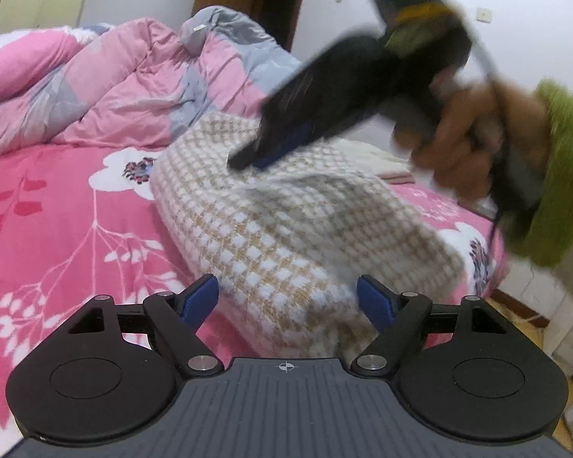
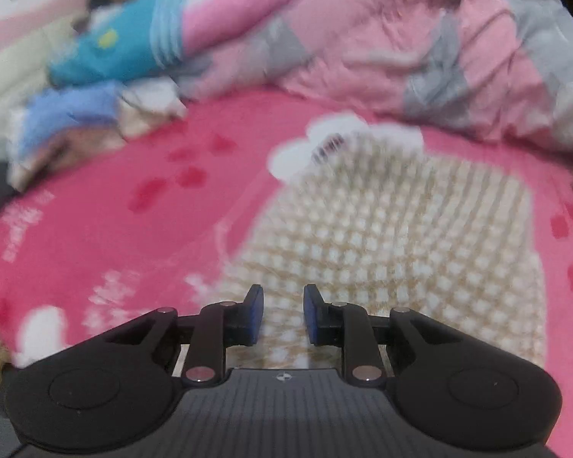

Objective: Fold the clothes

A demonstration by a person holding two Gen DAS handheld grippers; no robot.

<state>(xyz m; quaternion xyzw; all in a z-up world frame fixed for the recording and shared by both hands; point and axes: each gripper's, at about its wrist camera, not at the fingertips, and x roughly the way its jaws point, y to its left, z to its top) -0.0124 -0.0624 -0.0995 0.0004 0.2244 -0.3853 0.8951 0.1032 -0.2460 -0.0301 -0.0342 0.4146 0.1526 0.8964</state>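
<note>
Here the checked knit garment (image 1: 286,229), white squares on a beige ground, lies in a folded, rounded bundle on the pink floral bedsheet (image 1: 57,210). A crumpled pink-and-grey quilt (image 1: 133,76) is heaped on the bed behind it.

Left gripper (image 1: 288,297): jaws spread wide, blue pads (image 1: 200,297) well apart, nothing between them. The near end of the garment lies just ahead of the jaws and spans the gap between the pads; contact with the pads cannot be determined.

Right gripper (image 1: 248,160): seen from the left wrist camera as a blurred black body slanting down onto the upper surface of the garment, its tip at or just above the fabric. A hand (image 1: 466,141) in a green sleeve (image 1: 554,175) grips its handle. In the right wrist view, the right gripper (image 2: 283,315) has its jaws partly drawn together, with a narrow gap between the blue pads (image 2: 256,315). The checked knit shows through that gap, but the frame is motion-blurred and whether fabric is pinched cannot be told.

The right wrist view also shows a pile of other clothes (image 2: 95,95) at the far left of the bed, well apart from the garment. Colours there include blue and teal; details are blurred.
</note>
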